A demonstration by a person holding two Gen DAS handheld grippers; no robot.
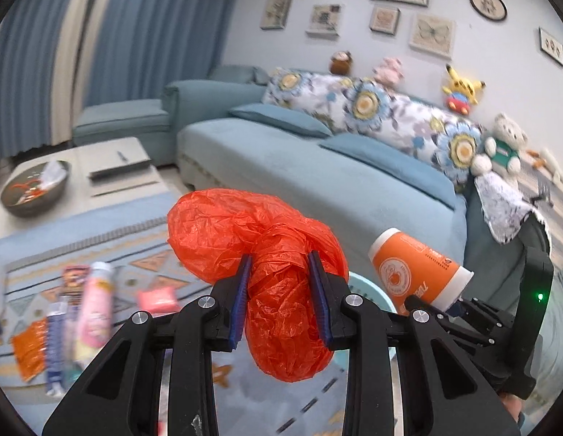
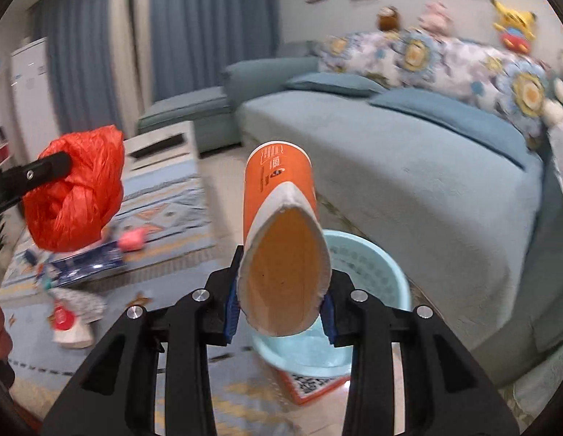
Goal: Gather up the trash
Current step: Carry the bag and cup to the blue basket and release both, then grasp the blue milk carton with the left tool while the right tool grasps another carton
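Note:
My left gripper [image 1: 279,265] is shut on a crumpled red plastic bag [image 1: 223,232], which bulges out above and below the blue pads. In the right wrist view the same red plastic bag [image 2: 76,196] hangs at the left, held by the other gripper's black finger. My right gripper [image 2: 279,279] is shut on an orange paper cup [image 2: 278,189]; its rim is squashed to an oval between the pads. That orange paper cup [image 1: 416,269] shows at the right of the left wrist view. A light blue basket [image 2: 376,272] stands on the floor just beyond and below the cup.
A blue sofa [image 2: 408,167] with floral cushions and plush toys fills the right side. Several wrappers and tubes [image 1: 92,301] lie on the patterned rug [image 1: 136,247]. A low table [image 1: 110,167] with a bowl stands at the back left. A hand shows at the left edge.

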